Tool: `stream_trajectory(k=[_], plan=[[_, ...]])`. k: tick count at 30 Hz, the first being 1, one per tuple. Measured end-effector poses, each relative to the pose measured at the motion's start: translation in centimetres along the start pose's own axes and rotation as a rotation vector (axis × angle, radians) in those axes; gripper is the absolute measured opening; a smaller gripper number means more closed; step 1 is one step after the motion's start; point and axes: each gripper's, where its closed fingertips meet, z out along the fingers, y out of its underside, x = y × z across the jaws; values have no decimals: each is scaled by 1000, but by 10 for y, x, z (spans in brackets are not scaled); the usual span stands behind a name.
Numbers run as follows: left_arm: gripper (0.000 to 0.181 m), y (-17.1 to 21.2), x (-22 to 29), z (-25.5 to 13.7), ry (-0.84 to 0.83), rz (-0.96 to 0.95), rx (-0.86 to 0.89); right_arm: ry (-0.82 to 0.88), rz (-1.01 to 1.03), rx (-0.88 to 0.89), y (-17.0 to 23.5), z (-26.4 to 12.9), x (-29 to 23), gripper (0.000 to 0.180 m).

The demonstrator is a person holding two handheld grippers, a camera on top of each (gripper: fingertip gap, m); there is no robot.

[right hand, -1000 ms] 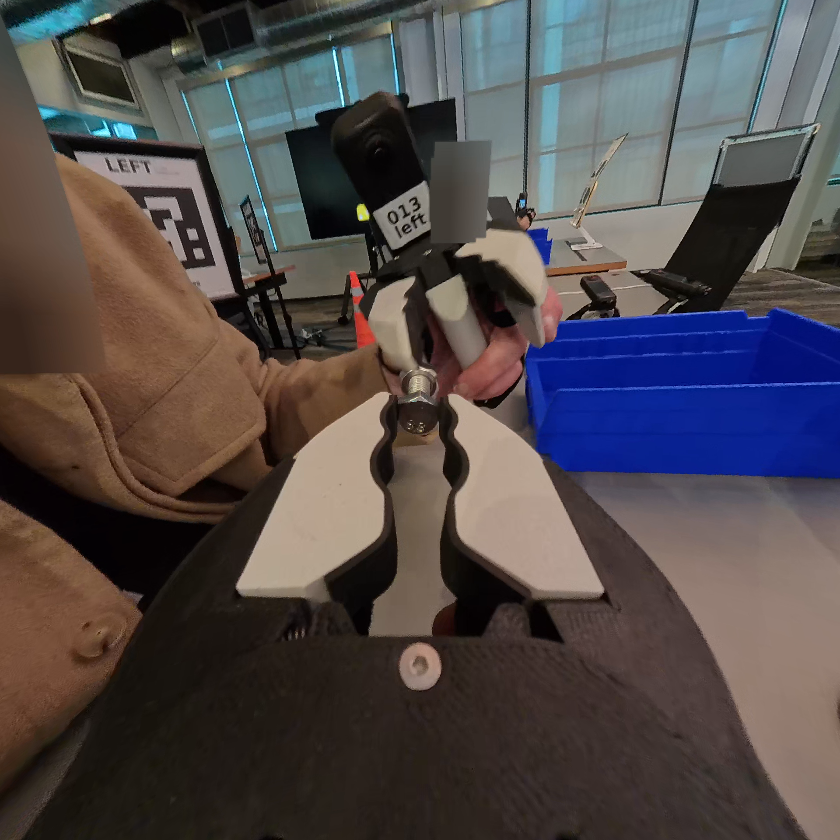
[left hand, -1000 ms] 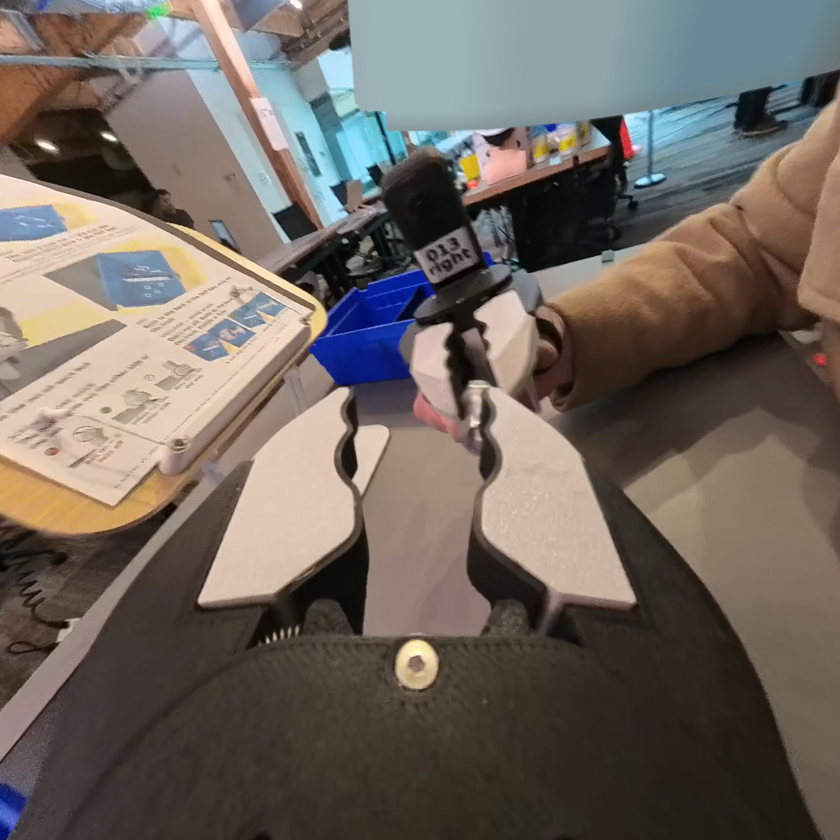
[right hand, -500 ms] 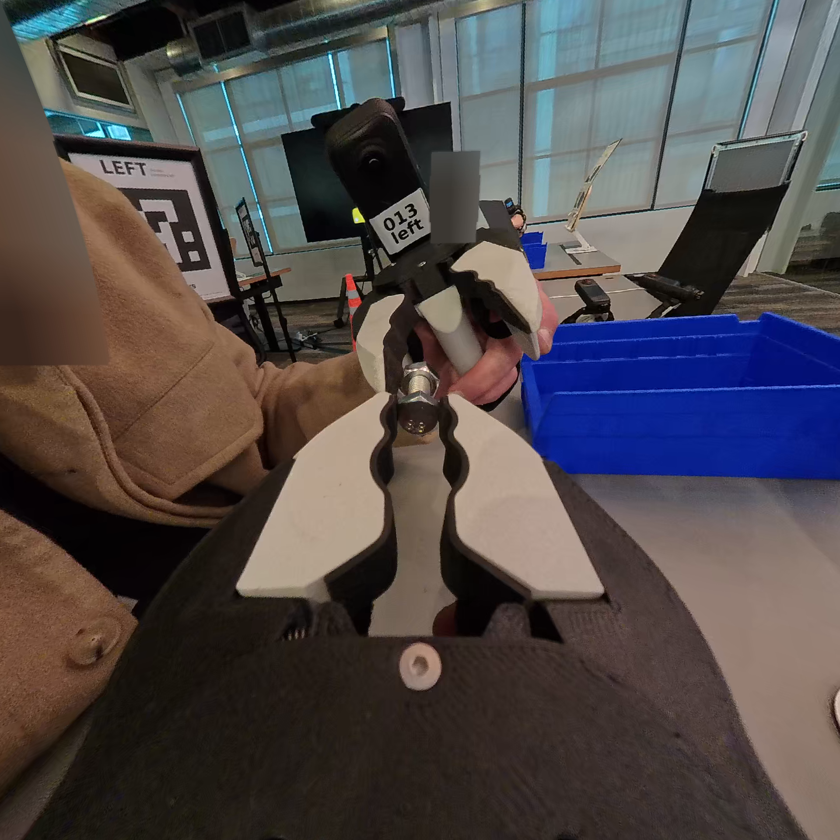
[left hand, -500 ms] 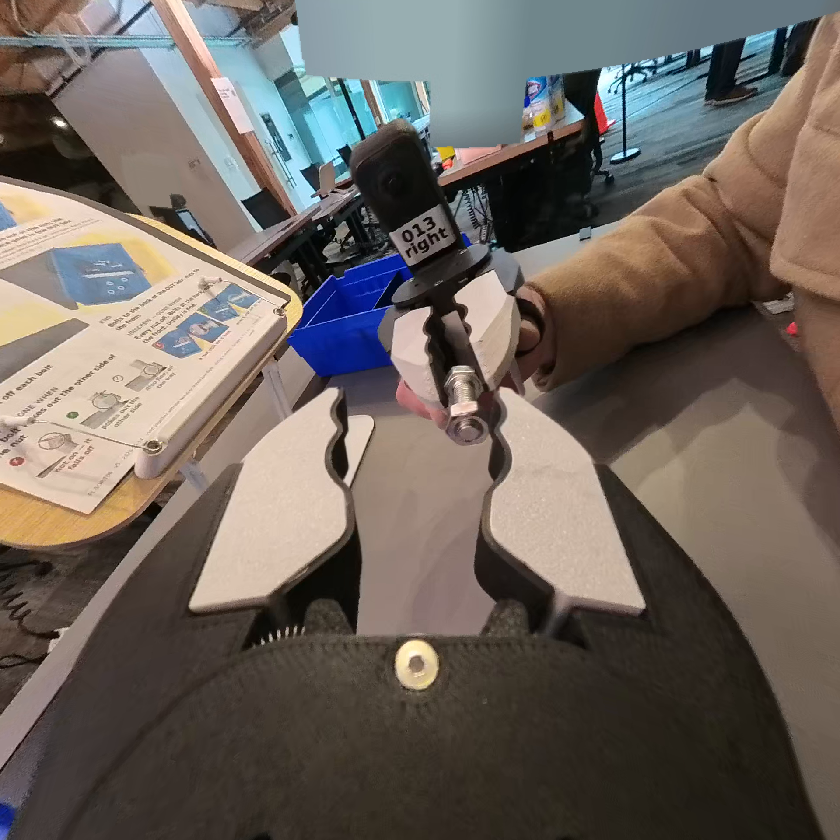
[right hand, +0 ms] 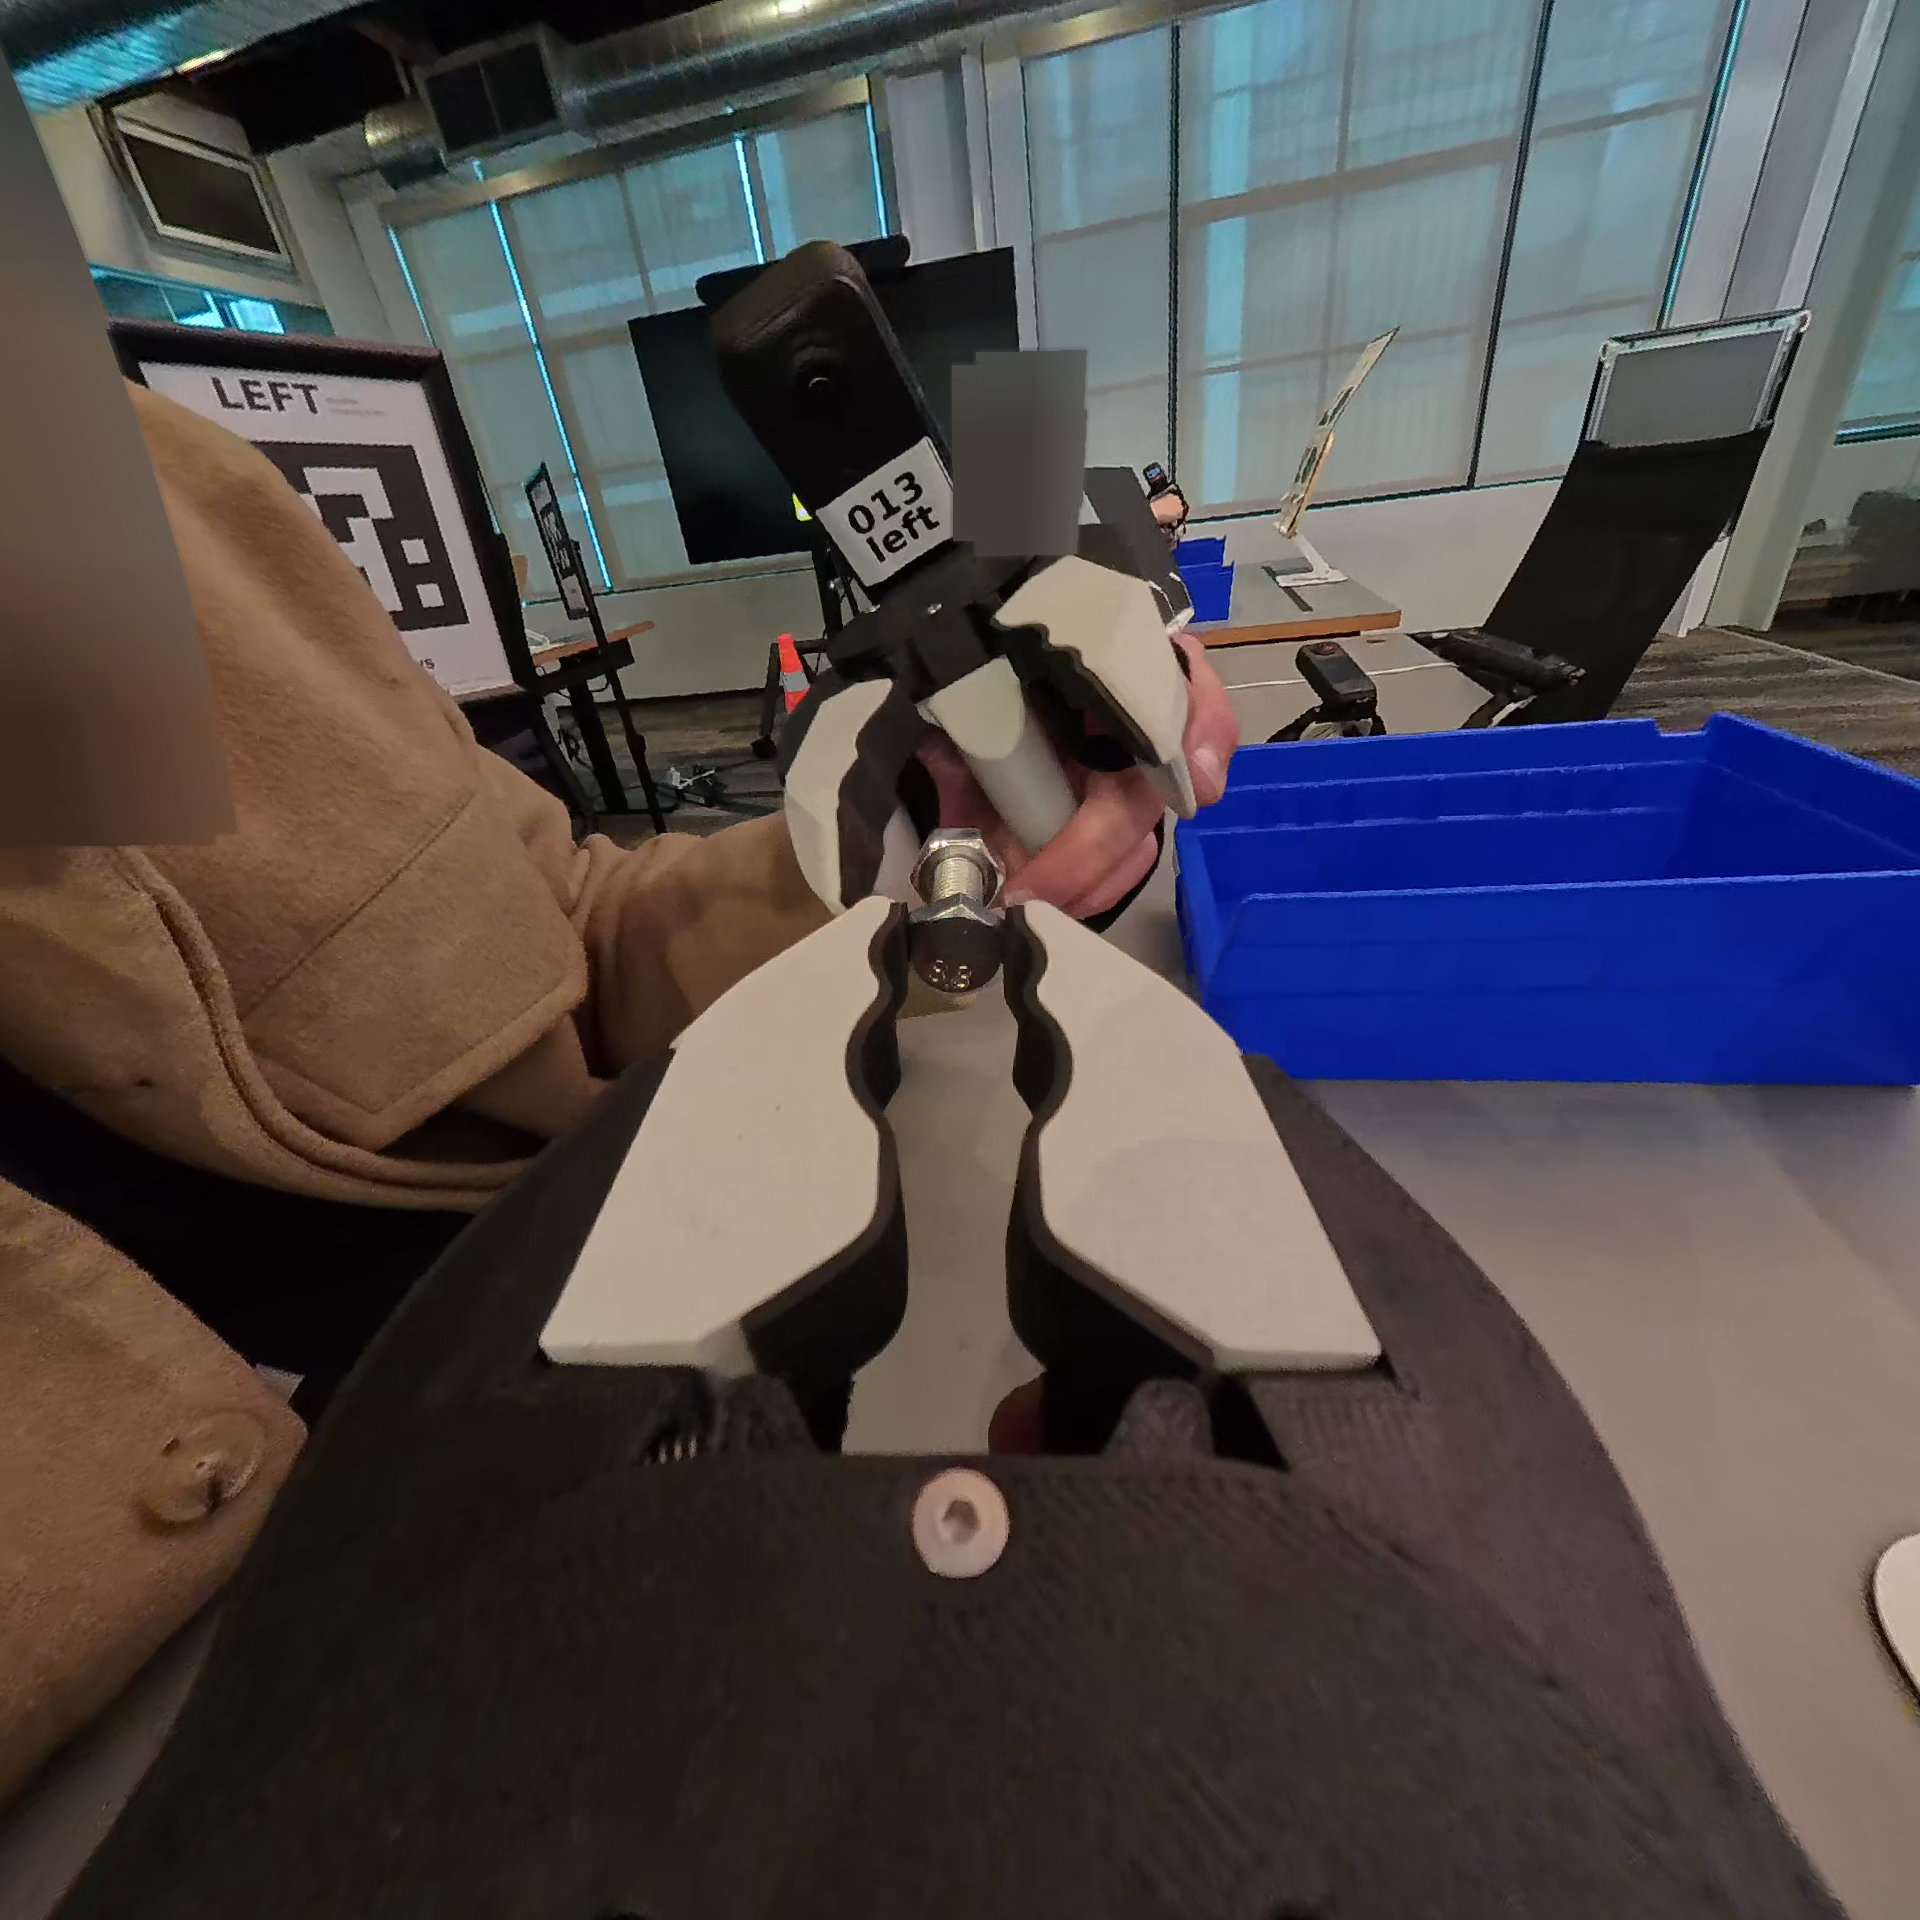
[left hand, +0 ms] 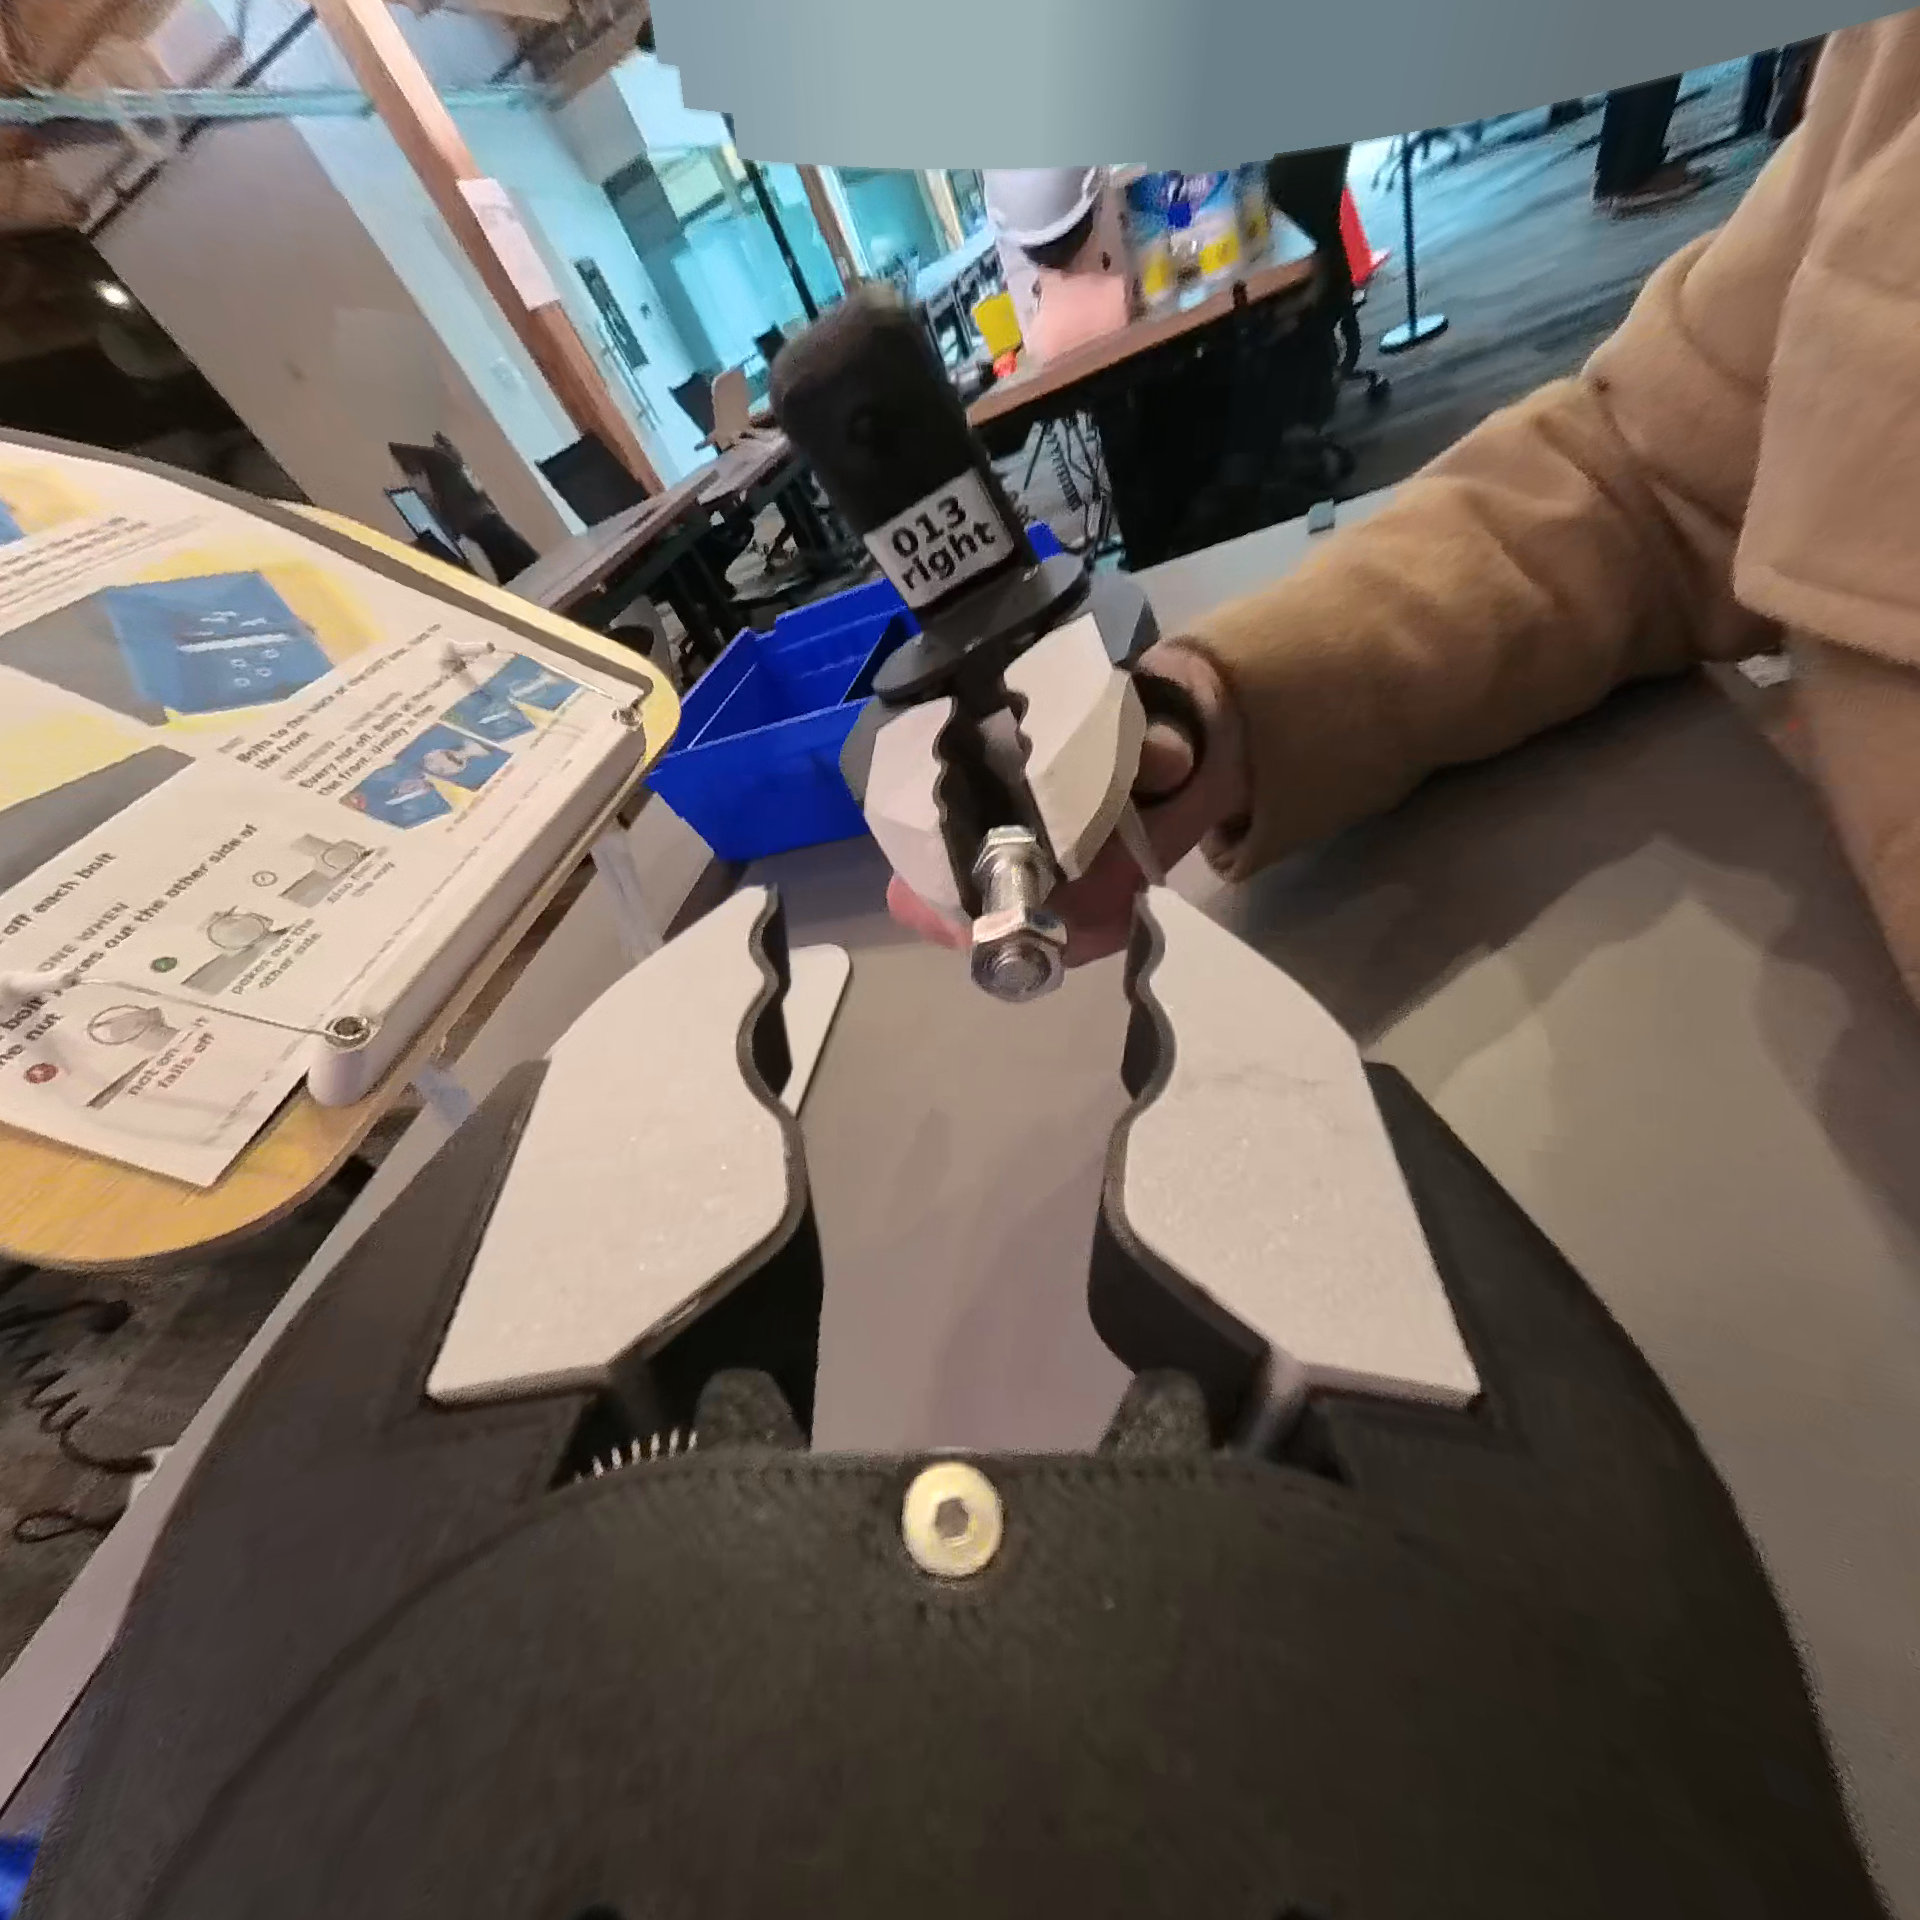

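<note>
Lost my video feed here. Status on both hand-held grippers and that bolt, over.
Right hand-held gripper shut on bolt head. Left hand-held gripper open, nut end between its fingers. Blue bin sits aside.

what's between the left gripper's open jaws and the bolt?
Nothing: in the left wrist view the left gripper stands open, the right gripper's bolt hanging just past its tips over bare table.

Daylight from the tall windows [right hand: 1299, 312] fills the room evenly and brightly. Soft shadows fall on the grey surface [left hand: 1558, 1039]. Both views bow strongly at the edges. The left wrist view is slightly motion-blurred; the right is sharper.
</note>
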Motion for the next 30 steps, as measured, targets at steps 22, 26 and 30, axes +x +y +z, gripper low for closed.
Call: stream_trajectory(k=[22,26,30], plan=[[58,0,-5,-1,-27,-11,5,-15,-9,-10,2,4,-5,18],[51,-3,-18,-9,-102,-20,23,-33,-22,-34,7,8,-10,18],[54,-8,-9,-10,-34,-34,65,-17,-15,-19,5,5,-5,18]])
